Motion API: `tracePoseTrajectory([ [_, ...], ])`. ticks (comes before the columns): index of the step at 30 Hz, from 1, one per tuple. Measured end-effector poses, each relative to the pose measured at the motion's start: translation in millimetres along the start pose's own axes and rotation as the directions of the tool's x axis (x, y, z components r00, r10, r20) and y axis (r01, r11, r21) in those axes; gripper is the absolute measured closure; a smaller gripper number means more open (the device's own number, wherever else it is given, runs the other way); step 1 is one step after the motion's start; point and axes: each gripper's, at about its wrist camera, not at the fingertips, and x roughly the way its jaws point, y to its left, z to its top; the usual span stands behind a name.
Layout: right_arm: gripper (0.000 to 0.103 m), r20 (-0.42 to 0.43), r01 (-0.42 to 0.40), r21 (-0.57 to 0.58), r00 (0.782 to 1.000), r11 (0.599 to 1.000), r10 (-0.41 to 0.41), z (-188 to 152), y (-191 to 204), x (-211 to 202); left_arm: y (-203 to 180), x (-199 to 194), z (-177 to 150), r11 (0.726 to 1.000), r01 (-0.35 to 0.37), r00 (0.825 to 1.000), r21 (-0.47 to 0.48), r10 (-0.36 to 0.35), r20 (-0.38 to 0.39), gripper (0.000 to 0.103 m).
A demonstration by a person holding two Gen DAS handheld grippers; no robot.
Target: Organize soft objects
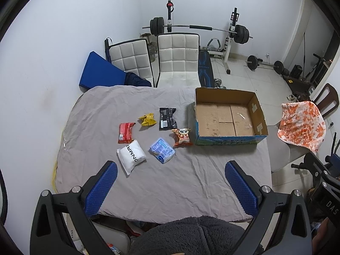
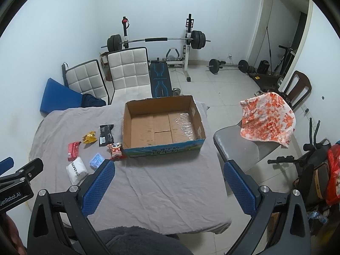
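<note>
Several soft packets lie on the grey-sheeted table (image 1: 161,182): a white pack (image 1: 131,156), a blue-white pack (image 1: 162,150), a red pack (image 1: 126,132), a yellow pack (image 1: 147,119), a black pack (image 1: 167,118) and an orange cartoon pack (image 1: 182,137). An open cardboard box (image 1: 262,116) stands to their right and holds nothing. My left gripper (image 1: 171,167) is open and empty, above the table's near part. My right gripper (image 2: 170,166) is open and empty, in front of the box (image 2: 163,149). The packets also show in the right wrist view, with the white pack (image 2: 77,170) nearest.
Two white padded chairs (image 1: 178,59) and a blue mat (image 1: 99,72) stand behind the table. A chair with an orange-white cloth (image 1: 301,127) is at the right. A barbell rack (image 1: 231,31) and weights stand at the back wall.
</note>
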Motion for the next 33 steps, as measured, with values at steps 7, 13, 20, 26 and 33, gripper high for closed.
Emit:
tracePoseTrajectory([
  [7, 0.0, 0.001, -0.002, 0.006, 1.0, 1.0, 0.002, 1.0, 0.7, 2.2, 1.2, 0.8, 0.3, 1.0, -0.001, 1.0, 0.002, 0.001, 0.002, 0.0],
  [13, 0.0, 0.002, -0.005, 0.003, 1.0, 1.0, 0.005, 0.9, 1.1, 2.1, 1.5, 1.6, 1.1, 1.0, -0.006, 1.0, 0.006, 0.006, 0.001, 0.0],
  [20, 0.0, 0.005, -0.003, 0.004, 1.0, 1.0, 0.003, 1.7, 1.0, 3.2, 0.0, 1.4, 0.7, 1.0, -0.007, 1.0, 0.005, 0.007, 0.002, 0.0],
  [26, 0.0, 0.007, 0.001, 0.007, 1.0, 1.0, -0.001, 4.4, 1.4, 5.2, -0.5, 1.5, 1.3, 1.0, -0.003, 1.0, 0.005, 0.003, 0.003, 0.0],
  [33, 0.0, 0.018, 0.003, 0.009, 1.0, 1.0, -0.003, 4.5, -1.6, 5.8, -1.5, 1.6, -0.2, 1.0, 0.005, 1.0, 0.011, -0.005, 0.014, 0.0],
])
